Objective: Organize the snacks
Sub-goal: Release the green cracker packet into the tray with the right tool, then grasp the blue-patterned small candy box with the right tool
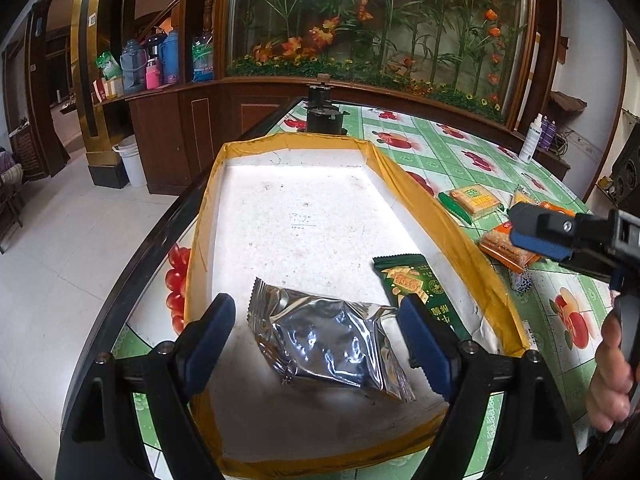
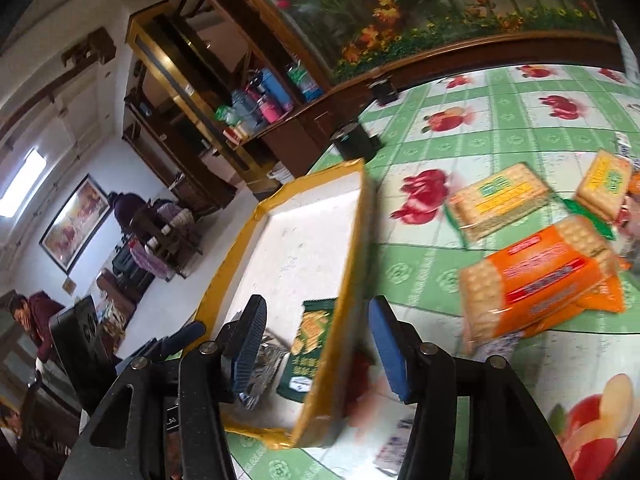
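— Left tool (image 1: 316, 332)?
— Spread wide over the crinkled silver foil packet (image 1: 328, 344) in the yellow-taped white tray (image 1: 440, 216); dark green wrapper (image 1: 412, 284) alongside.
— Right tool (image 2: 316, 348)?
— Spread, empty; orange cracker pack (image 2: 540, 280) on the table (image 2: 420, 264).

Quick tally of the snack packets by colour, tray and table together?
Silver foil packet: 1, in the tray.
Dark green packet: 1, in the tray.
Yellow-and-green cracker packs: 2, on the table.
Orange cracker pack: 1, on the table.
Total: 5

A lived-in home: thermos flasks (image 1: 168, 60) on a wooden sideboard (image 1: 160, 128), a flower mural (image 1: 380, 20), framed picture (image 2: 76, 222), fruit-print counter (image 1: 460, 148).
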Demonstrator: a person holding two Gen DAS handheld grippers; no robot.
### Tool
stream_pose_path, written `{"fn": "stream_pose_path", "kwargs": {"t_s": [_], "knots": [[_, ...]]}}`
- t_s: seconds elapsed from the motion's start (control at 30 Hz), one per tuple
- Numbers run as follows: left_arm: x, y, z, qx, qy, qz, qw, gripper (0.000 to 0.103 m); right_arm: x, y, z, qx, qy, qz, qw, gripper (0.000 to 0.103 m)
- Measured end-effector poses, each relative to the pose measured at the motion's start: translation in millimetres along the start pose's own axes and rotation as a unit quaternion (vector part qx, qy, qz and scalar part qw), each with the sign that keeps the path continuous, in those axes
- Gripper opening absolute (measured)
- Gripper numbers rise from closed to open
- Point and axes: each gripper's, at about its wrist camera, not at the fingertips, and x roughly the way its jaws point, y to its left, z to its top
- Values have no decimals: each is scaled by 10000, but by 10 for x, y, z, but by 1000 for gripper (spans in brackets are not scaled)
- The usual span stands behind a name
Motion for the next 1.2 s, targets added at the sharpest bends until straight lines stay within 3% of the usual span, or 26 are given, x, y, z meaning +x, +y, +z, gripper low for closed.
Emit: {"fn": "stream_pose_path", "kwargs": {"t_s": [0.27, 0.43, 0.7, 0.83, 1.0, 1.2], "knots": [[-18, 33, 42, -215, 56, -117, 9997, 84, -458, -576, 155, 572, -470, -406, 9964, 61], [-66, 18, 114, -415, 114, -483, 9979, 84, -804, -1068, 189, 1247, -700, -472, 9886, 64], [-137, -688, 400, 247, 137, -1113, 9934, 89, -1023, -1406, 161, 1887, -798, -193, 9786, 65], [-118, -956, 419, 471, 184, -1243, 9910, 89, -928, -1342, 141, 1674, -477, -211, 9845, 65], [-113, -1008, 275, 669, 261, -1167, 9906, 89, -594, -1107, 33, 1200, 368, -166, 9920, 65], [-114, -909, 123, 745, 354, -1178, 9896, 89, -249, -799, -40, 469, 850, -664, 9931, 65]]}}
